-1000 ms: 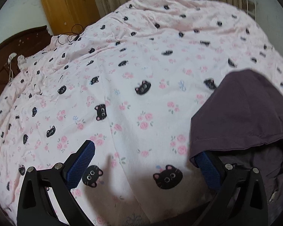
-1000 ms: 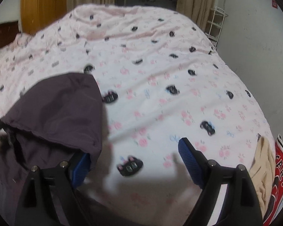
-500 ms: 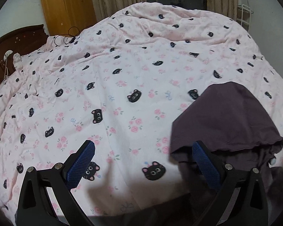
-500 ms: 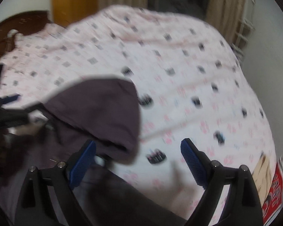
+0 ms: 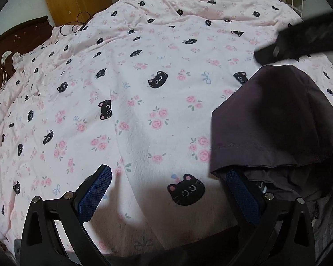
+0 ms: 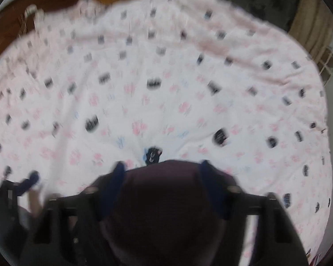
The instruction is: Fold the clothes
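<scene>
Left wrist view: left gripper (image 5: 168,188) jaws wide over the bed (image 5: 144,93), garment (image 5: 277,119) beside one. Right gripper (image 6: 162,177) jaws, just narrowing, straddle the blurred purple garment (image 6: 164,210); grip unclear.

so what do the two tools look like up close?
Both match. The left tool has matte black angular finger arms with triangular cut-outs and small silver screw heads, each tipped with a blue pad of fine diamond texture. The right tool shows the same black frame and blue pads, blurred here. No cables, markings or sleeves show.
</scene>
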`<move>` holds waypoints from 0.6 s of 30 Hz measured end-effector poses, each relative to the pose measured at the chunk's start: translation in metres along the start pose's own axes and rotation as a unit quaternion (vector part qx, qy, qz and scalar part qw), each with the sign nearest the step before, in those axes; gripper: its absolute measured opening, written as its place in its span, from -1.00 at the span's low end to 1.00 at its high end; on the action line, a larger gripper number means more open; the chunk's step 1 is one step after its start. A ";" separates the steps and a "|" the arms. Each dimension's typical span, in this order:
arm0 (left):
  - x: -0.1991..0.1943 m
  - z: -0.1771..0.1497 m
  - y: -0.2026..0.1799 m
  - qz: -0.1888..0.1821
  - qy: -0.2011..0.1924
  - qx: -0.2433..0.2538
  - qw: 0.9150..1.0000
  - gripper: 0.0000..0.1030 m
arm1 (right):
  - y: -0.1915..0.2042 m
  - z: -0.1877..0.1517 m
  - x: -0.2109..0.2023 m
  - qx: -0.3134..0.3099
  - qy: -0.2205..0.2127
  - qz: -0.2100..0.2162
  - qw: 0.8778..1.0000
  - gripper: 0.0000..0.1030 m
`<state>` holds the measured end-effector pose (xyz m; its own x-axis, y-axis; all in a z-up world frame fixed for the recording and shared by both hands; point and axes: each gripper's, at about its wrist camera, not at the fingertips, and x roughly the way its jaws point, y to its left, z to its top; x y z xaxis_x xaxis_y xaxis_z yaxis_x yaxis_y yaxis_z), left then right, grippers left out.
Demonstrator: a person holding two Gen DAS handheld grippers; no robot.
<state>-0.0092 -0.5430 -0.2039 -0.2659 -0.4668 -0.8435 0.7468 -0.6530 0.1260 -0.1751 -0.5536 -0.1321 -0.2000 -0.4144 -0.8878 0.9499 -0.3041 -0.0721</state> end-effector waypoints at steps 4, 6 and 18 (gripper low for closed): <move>0.002 0.001 0.005 -0.006 0.004 -0.012 1.000 1.00 | -0.001 -0.005 0.046 0.011 0.047 0.000 0.999 0.01; 0.002 0.002 0.007 -0.005 0.004 -0.013 1.000 1.00 | -0.007 -0.007 0.059 0.025 0.055 0.006 0.998 0.03; -0.060 -0.008 0.006 -0.038 -0.062 -0.022 0.997 0.99 | -0.053 -0.068 -0.082 0.115 -0.116 0.071 0.984 0.45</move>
<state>0.0164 -0.5143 -0.1563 -0.3934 -0.4895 -0.7782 0.7469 -0.6637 0.0399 -0.1924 -0.4450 -0.0869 -0.1432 -0.6429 -0.7524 0.8984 -0.4033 0.1737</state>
